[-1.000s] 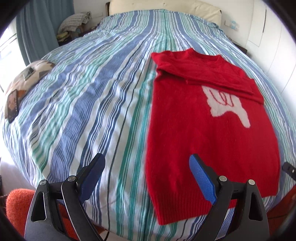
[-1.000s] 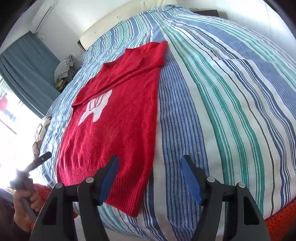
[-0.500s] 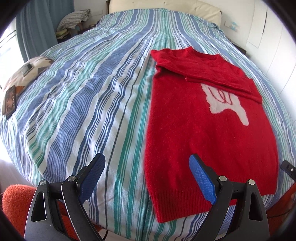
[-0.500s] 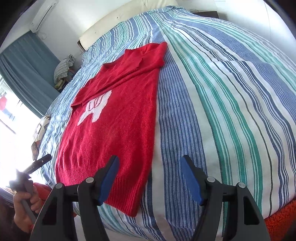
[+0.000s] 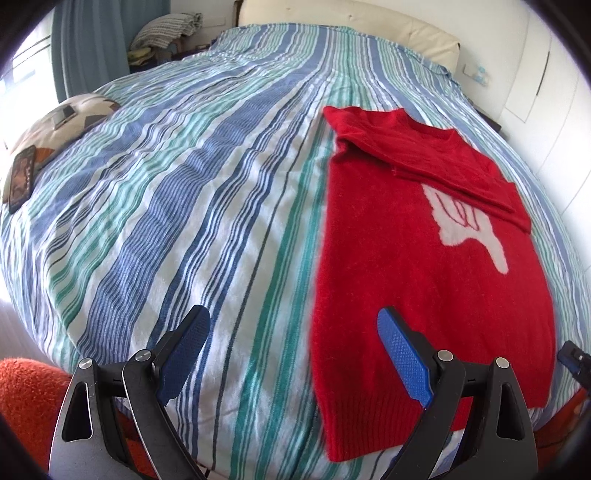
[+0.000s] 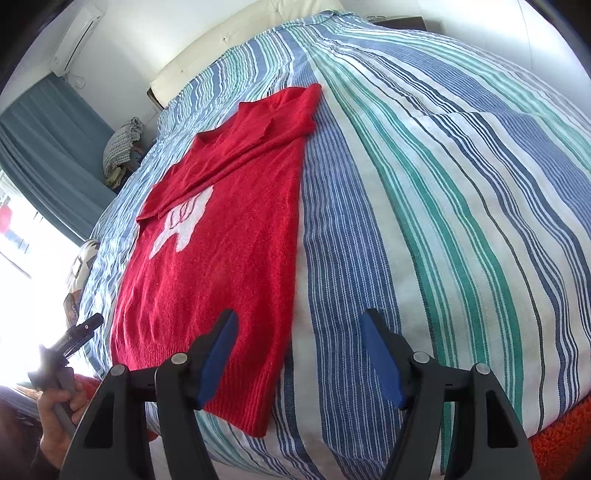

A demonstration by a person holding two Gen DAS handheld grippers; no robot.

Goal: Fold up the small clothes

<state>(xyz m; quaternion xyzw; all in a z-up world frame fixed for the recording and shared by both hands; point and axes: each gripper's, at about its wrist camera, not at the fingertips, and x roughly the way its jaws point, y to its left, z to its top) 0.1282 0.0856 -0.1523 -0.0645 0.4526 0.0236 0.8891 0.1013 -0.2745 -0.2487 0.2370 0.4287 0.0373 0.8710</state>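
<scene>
While laid flat on the striped bed (image 5: 184,206), red sweater (image 5: 424,266) runs lengthwise, collar toward headboard (image 5: 351,26), hem at foot edge, sleeves folded across chest, left gripper (image 5: 291,354) and right gripper (image 6: 299,358) both agape, empty, above hem.

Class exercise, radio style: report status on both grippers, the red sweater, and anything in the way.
Left gripper and right gripper: jaws open, empty, above the near hem. Red sweater flat on the striped bed, sleeves folded across the chest. Nothing on it.
</scene>
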